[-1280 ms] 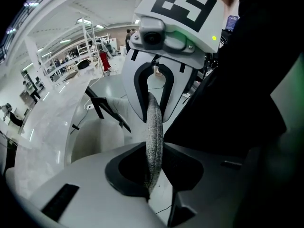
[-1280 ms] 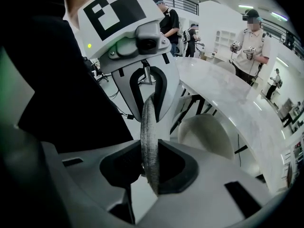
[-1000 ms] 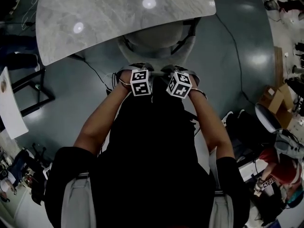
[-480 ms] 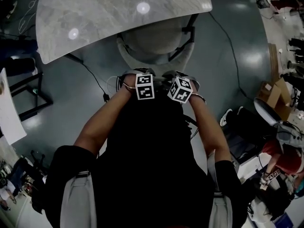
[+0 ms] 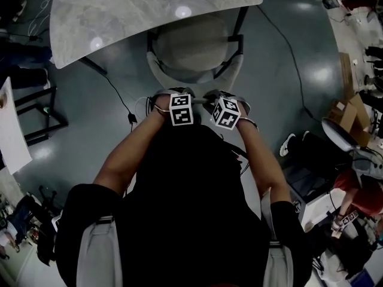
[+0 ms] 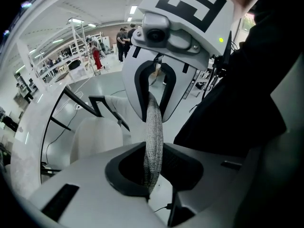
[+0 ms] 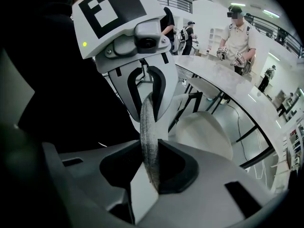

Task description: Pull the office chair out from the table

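Chair (image 5: 194, 49) rolled out; left tongs (image 6: 153, 148), right tongs (image 7: 151, 163) clamp backrest (image 7: 145, 122).

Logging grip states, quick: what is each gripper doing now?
Left gripper: closed on the chair back's rim.
Right gripper: closed on the same rim.

The office chair (image 5: 194, 49) stands before the desk (image 5: 137, 11), seat partly under its near edge, with the left gripper (image 6: 153, 167) and right gripper (image 7: 151, 167) side by side, jaws astride its backrest (image 6: 153, 122), and cardboard boxes (image 5: 352, 118) on the floor (image 5: 287, 70) far right.
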`<state>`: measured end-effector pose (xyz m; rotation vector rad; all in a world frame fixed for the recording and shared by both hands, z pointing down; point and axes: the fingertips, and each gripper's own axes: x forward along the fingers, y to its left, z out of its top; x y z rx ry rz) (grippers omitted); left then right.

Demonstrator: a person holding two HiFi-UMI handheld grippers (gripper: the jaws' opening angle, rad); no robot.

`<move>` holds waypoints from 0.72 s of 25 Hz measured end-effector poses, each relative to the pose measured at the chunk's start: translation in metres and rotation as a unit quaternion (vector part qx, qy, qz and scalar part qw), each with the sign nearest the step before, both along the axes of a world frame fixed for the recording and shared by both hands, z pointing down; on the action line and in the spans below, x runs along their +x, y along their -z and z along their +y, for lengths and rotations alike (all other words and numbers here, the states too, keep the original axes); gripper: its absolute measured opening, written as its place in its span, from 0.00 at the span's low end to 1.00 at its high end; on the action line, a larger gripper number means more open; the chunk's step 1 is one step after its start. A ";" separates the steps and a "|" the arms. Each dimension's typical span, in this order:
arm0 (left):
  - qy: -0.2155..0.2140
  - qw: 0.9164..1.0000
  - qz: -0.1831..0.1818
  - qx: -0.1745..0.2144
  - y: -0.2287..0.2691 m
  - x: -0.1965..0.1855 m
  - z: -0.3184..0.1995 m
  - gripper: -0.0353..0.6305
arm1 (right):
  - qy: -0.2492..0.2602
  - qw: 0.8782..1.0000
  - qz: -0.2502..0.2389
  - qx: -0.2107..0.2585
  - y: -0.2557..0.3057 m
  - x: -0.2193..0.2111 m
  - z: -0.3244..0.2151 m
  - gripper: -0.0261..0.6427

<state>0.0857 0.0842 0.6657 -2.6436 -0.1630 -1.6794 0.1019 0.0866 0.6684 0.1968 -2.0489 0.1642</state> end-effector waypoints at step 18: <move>0.009 1.000 -0.007 -0.006 -0.001 -0.019 0.127 0.18 | 0.001 1.000 -0.016 -0.014 0.000 -0.019 0.127 0.18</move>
